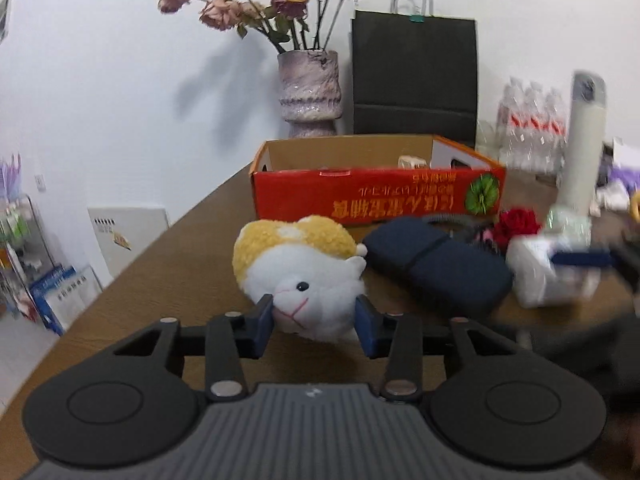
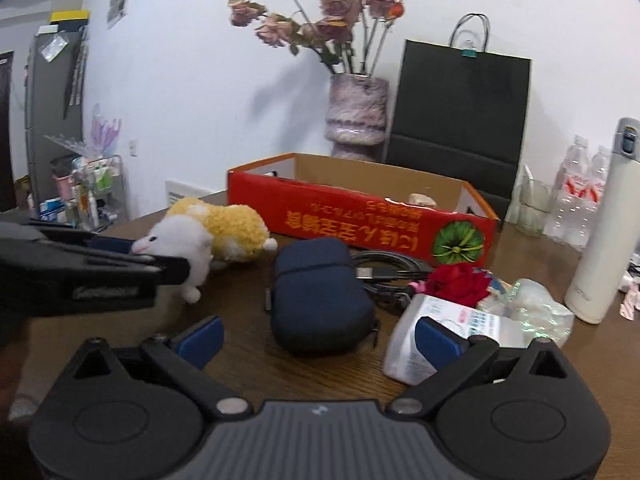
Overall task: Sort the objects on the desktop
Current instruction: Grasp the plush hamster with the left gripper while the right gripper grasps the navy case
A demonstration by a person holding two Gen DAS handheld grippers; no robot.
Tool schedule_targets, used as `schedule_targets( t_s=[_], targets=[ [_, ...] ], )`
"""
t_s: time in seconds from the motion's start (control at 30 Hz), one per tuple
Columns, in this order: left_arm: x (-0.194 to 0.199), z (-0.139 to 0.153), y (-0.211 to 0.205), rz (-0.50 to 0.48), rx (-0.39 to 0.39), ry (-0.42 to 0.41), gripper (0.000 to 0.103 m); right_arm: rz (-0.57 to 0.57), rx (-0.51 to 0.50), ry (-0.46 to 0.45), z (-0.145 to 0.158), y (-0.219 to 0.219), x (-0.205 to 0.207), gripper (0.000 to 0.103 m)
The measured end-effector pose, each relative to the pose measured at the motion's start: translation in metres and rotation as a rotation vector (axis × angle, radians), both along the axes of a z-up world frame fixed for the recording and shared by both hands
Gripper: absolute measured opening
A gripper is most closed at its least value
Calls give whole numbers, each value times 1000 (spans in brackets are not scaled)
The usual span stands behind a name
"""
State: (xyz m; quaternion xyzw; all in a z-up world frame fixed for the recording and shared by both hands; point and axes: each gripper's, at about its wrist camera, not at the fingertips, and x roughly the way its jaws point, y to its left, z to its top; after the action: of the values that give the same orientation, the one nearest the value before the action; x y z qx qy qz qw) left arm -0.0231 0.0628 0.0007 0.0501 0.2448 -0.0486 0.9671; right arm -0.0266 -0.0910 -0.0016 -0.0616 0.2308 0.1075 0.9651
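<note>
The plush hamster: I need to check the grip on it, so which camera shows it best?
The left wrist view: the plush hamster fills the centre, its white head between the left gripper's blue pads. The right wrist view shows it smaller, from the side, its front partly hidden by that gripper.

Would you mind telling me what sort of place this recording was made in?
Probably a lived-in home or small office room: a brown table cluttered with a plush hamster, a vase of dried roses, and a metal rack of toiletries by the wall.

plush toy (image 1: 298, 264): fluffy cloth, white and yellow
pouch (image 2: 320, 292): matt navy fabric
box (image 1: 376, 196): glossy red cardboard
tabletop (image 1: 168, 272): smooth brown wood
</note>
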Motion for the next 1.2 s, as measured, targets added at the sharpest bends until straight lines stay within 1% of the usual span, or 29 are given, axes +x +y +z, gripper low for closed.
schedule_targets(
  t_s=[0.07, 0.13, 0.17, 0.27, 0.3, 0.33, 0.37, 0.4, 0.43, 0.47, 0.5, 0.53, 0.6, 0.67, 0.77, 0.83, 0.87, 0.9, 0.93, 0.97, 1.0, 1.03, 1.13, 1.17, 1.2],
  targets=[
    [-9, -4, 7, -5, 15, 22, 43, 15, -27, -12, 4, 5, 3, 102],
    [-13, -7, 16, 10, 0, 57, 44, 24, -59, -15, 8, 10, 12, 102],
    [-15, -7, 20, 18, -14, 60, 45, 25, -58, 0, 9, 12, 20, 101],
    [-12, -5, 32, 49, -16, 62, 49, 11, -25, 74, 5, 17, 50, 94],
    [-9, -4, 36, 70, -22, 64, 55, 10, -30, 87, 2, 19, 57, 90],
    [-8, -2, 39, 88, -33, 64, 69, 0, -39, 95, 0, 23, 64, 88],
    [-8, 1, 42, 96, -53, 62, 77, -14, -44, 105, -3, 25, 70, 86],
    [-7, 4, 44, 87, -74, 57, 87, -23, -46, 124, -7, 26, 76, 82],
    [-7, 7, 44, 70, -89, 48, 91, -37, -48, 133, -10, 27, 80, 77],
    [-5, 10, 42, 56, -88, 37, 93, -50, -49, 129, -11, 26, 80, 70],
    [-2, 12, 39, 51, -78, 19, 96, -47, -36, 127, -11, 25, 79, 69],
    [4, 13, 35, 57, -60, 2, 96, -41, -16, 131, -11, 22, 75, 69],
    [19, 14, 31, 83, -39, 12, 96, -24, 8, 147, -9, 20, 64, 69],
    [35, 13, 35, 94, -75, 41, 95, -17, 11, 153, -8, 20, 47, 69],
    [48, 4, 44, 104, -127, 111, 84, -1, -14, 157, -8, 19, 8, 69],
    [53, -1, 50, 128, -165, 144, 67, 0, -11, 168, -7, 17, -15, 72],
    [53, -4, 53, 135, -186, 151, 66, 1, -3, 178, -5, 16, -22, 72],
    [53, -5, 56, 137, -208, 158, 66, 4, 2, 182, -3, 15, -24, 77],
    [52, -6, 57, 138, -217, 165, 66, 14, 10, 176, -1, 16, -24, 81],
    [52, -7, 57, 140, -214, 166, 67, 20, 12, 161, 0, 17, -22, 88],
    [51, -6, 57, 139, -204, 158, 65, 14, 2, 145, 1, 19, -18, 88],
    [51, -6, 57, 141, -196, 151, 57, 11, -6, 141, 1, 20, -12, 88],
    [42, -3, 56, 157, -179, 134, 51, 8, 9, 173, -3, 23, 10, 82],
    [37, -2, 54, 149, -167, 125, 50, 8, 5, 183, -6, 25, 14, 76],
    [32, 0, 51, 141, -156, 119, 49, 7, -2, 197, -8, 27, 16, 68]
  ],
)
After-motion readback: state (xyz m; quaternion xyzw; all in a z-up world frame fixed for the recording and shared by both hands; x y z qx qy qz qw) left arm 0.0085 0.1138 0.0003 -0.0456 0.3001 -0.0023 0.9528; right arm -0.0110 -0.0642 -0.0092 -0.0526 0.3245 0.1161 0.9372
